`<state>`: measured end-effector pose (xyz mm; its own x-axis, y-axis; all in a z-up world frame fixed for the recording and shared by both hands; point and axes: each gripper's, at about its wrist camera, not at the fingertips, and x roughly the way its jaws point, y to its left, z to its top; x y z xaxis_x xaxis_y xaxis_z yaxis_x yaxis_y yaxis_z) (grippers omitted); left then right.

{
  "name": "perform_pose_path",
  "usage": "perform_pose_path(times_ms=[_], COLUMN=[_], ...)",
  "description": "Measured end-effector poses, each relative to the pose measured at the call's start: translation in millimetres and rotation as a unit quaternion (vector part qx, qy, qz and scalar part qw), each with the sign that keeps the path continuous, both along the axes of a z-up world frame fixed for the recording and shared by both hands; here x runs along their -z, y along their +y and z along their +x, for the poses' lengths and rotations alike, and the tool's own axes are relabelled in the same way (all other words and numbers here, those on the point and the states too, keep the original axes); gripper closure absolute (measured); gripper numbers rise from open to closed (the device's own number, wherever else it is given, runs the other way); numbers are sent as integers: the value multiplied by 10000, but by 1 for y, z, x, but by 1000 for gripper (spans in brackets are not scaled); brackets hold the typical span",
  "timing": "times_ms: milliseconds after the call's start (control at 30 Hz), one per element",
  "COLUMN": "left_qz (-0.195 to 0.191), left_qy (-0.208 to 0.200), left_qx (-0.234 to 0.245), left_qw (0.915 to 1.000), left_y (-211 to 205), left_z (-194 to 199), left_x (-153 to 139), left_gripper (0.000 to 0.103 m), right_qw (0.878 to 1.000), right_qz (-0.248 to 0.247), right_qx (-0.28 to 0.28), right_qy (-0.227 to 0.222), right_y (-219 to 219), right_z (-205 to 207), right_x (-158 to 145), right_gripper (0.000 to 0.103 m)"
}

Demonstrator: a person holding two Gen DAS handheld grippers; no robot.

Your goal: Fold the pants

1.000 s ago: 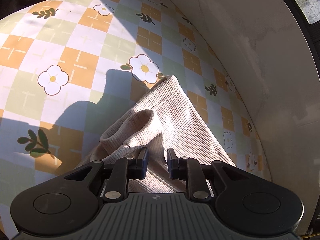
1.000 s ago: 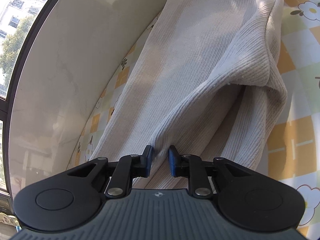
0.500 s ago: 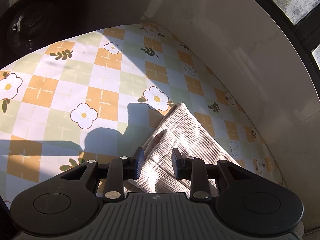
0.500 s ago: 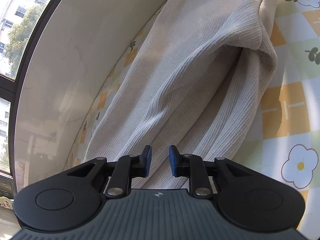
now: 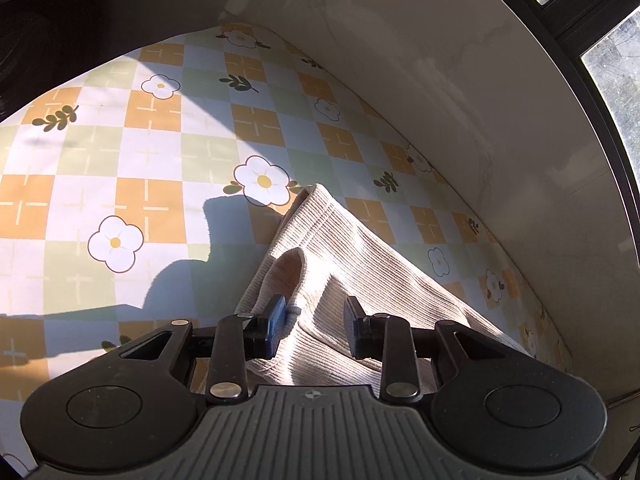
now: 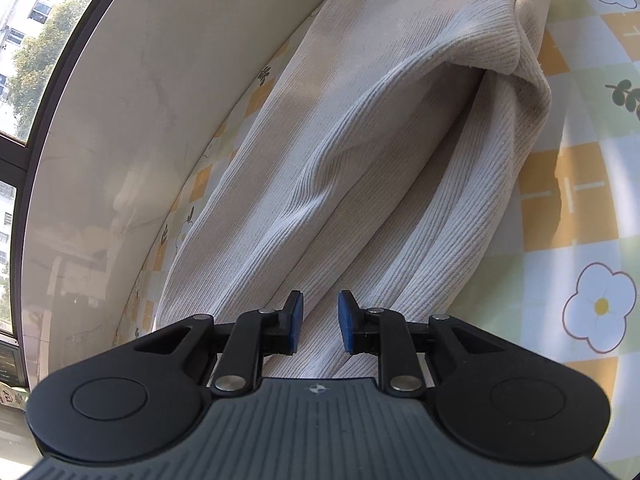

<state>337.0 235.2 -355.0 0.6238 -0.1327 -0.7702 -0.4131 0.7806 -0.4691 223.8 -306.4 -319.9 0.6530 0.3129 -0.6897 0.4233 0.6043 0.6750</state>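
Covering most of both frames, a checked tablecloth [image 5: 152, 200] printed with flowers and leaves meets a pale wall [image 5: 460, 80] at the right of the left wrist view. Cream ribbed pants [image 6: 360, 168] lie bunched along that wall, rising to the upper right in the right wrist view. The left gripper [image 5: 316, 322] has just been opening, its jaws straddling a fabric fold. The right gripper [image 6: 319, 322] stands narrowly parted over the cloth, gripping nothing.

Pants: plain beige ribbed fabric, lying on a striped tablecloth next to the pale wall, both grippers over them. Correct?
Not striped. The left wrist view shows the tablecloth is checked, with flowers and leaves. The rest holds: beige ribbed pants by the pale wall, left gripper and right gripper over them.
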Motion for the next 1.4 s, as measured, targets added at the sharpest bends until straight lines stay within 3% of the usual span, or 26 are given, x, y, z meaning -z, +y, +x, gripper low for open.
perform_pose_path(times_ms=[167, 367, 400, 433, 500, 633, 733, 833, 967, 1400], left_qz=[-168, 83, 199, 312, 292, -332, -255, -249, -373, -658], left_qy=[62, 195, 205, 204, -46, -818, -1181, -1257, -1233, -1031], left_qx=[247, 910, 968, 1000, 902, 713, 914, 984, 870, 622], left_qw=[9995, 9956, 9949, 9943, 9955, 9935, 9885, 9869, 9878, 9905], left_y=[6, -9, -13, -15, -14, 6, 2, -4, -4, 3], left_z=[11, 22, 23, 23, 17, -1, -11, -17, -24, -37], left_x=[19, 27, 26, 24, 10, -34, -64, -74, -68, -36], left_gripper=[71, 71, 75, 95, 96, 96, 96, 96, 96, 96], right_qw=[10000, 10000, 10000, 10000, 9999, 9998, 9993, 9985, 9975, 9983], right_qz=[-12, 2, 6, 21, 91, 193, 325, 403, 447, -136], right_qx=[-1, -63, -54, -35, -2, 63, 160, 228, 362, 447], right_qy=[30, 25, 49, 76, 95, 36, -132, -303, -412, 353], right_y=[3, 7, 7, 7, 6, 0, -2, -4, -6, -8], right_z=[-4, -2, -2, -2, -3, -1, 0, 3, 9, 65], right_x=[1, 3, 4, 5, 6, 6, 0, -6, -10, 3], right_gripper=[81, 81, 81, 81, 80, 71, 66, 63, 59, 64])
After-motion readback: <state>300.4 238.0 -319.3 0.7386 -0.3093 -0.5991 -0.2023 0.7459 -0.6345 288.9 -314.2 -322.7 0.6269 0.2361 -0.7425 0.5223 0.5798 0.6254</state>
